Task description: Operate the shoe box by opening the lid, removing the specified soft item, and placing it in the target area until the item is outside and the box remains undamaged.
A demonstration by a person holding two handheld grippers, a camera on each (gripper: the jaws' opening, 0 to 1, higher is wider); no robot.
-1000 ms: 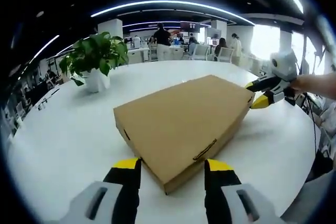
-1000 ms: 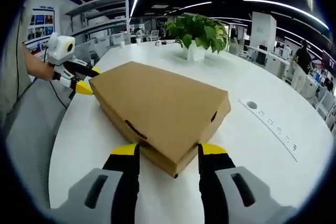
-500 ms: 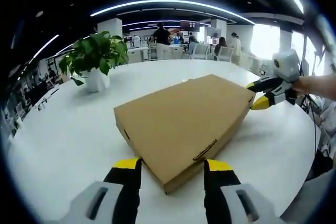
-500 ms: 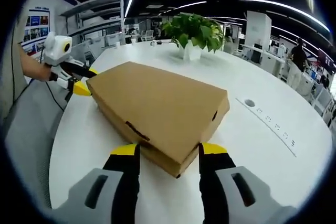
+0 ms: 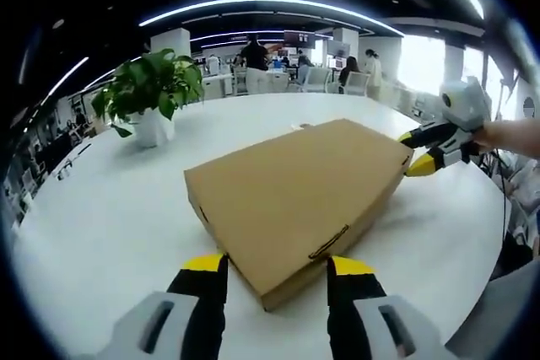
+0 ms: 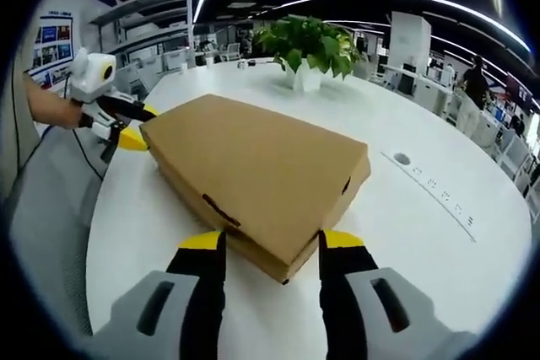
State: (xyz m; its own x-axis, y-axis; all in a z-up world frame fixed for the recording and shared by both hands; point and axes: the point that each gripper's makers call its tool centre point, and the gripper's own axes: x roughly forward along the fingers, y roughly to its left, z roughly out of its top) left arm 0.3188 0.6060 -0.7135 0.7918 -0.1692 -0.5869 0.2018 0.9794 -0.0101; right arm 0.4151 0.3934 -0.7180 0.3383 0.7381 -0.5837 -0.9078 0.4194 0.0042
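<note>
A closed brown cardboard shoe box (image 5: 295,196) lies flat on the white table (image 5: 101,208), lid down. In the left gripper view my left gripper (image 5: 278,269) stands open, its yellow-tipped jaws straddling the box's near corner. At the box's far right corner is my right gripper (image 5: 412,151), held by a hand. In the right gripper view the same box (image 6: 253,162) fills the middle. My right gripper (image 6: 270,246) is open astride its near corner. My left gripper (image 6: 142,126) is at the far left corner, jaws apart. What is inside the box is hidden.
A potted green plant (image 5: 152,90) in a white pot stands behind the box, also seen as the plant (image 6: 308,48) in the right gripper view. A cable port (image 6: 403,158) and a strip of small holes sit in the tabletop. The table's curved edge and grey floor (image 6: 51,208) lie left. People and desks stand far behind.
Both views have shifted slightly with the hands. The box stays shut and both grippers keep their places at opposite corners.
</note>
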